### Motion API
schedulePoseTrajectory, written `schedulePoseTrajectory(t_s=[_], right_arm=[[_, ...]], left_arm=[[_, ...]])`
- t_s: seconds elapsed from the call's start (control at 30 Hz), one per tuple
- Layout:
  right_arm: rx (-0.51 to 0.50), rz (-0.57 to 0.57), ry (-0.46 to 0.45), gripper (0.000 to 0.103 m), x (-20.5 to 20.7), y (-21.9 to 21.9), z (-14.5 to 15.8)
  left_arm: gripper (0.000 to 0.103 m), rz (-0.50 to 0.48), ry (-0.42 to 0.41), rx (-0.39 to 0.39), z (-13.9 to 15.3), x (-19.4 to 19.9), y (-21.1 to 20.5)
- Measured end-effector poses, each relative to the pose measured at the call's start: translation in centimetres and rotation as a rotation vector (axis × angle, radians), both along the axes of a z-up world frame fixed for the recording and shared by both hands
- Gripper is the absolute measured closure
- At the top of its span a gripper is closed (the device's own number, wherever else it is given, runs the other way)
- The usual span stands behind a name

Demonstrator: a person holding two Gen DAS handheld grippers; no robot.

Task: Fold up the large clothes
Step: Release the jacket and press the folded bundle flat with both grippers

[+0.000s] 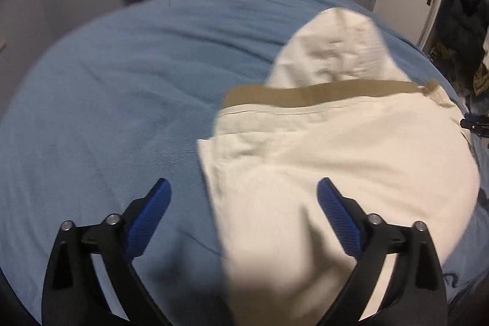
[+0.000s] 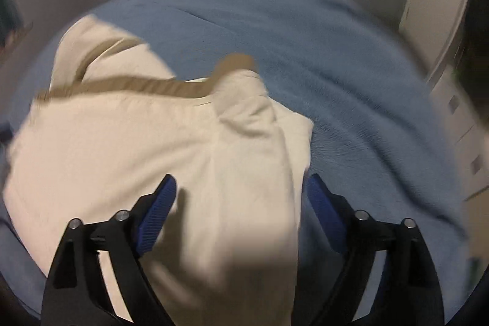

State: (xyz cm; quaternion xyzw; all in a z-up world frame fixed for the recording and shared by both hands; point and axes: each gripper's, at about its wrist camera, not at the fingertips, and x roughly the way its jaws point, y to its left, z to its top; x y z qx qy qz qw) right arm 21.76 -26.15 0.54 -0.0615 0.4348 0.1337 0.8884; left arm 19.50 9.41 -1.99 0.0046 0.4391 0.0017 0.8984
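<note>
Hovering over the bed (image 1: 101,100), I have both tools spread wide and pinching nothing: the left tool (image 1: 243,194) has the cream trousers (image 1: 336,148) ahead and to its right, the right tool (image 2: 241,188) has them ahead and to its left. The trousers lie doubled, tan waistband (image 1: 321,95) just beyond. I judge one fold done; at least one more fold and some smoothing remain.
</note>
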Motion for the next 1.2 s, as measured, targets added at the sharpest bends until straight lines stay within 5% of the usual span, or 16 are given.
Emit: schedulePoseTrajectory(t_s=[0.13,0.27,0.37,0.7,0.9,1.03,1.2], right_arm=[[-0.014,0.088,-0.034,0.011,-5.9,4.0,1.2],[-0.006,0.17,-0.023,0.011,-10.2,7.0,0.0],[-0.008,0.181,0.027,0.011,-10.2,8.5,-2.3],[0.101,0.011,0.03,0.008,1.2,11.3,-3.1],[0.123,-0.086,0.101,0.008,7.2,12.2,-3.5],[0.206,-0.119,0.089,0.008,6.9,11.1,-2.4],[0.188,-0.117,-0.027,0.008,0.3,9.0,0.2]], left_arm=[[0.007,-0.056,-0.017,-0.022,1.1,-3.4,-6.3],[0.007,-0.103,0.061,-0.061,-1.4,-5.0,-11.8],[0.005,-0.151,0.107,0.007,-3.5,-4.6,-14.2],[0.005,-0.052,0.112,-0.059,-4.9,5.7,-13.5],[0.005,0.042,0.071,0.0,-4.1,10.6,-13.0],[0.007,0.079,0.041,-0.018,-2.6,10.1,-12.3],[0.006,0.123,-0.018,-0.1,0.0,4.0,-11.2]])
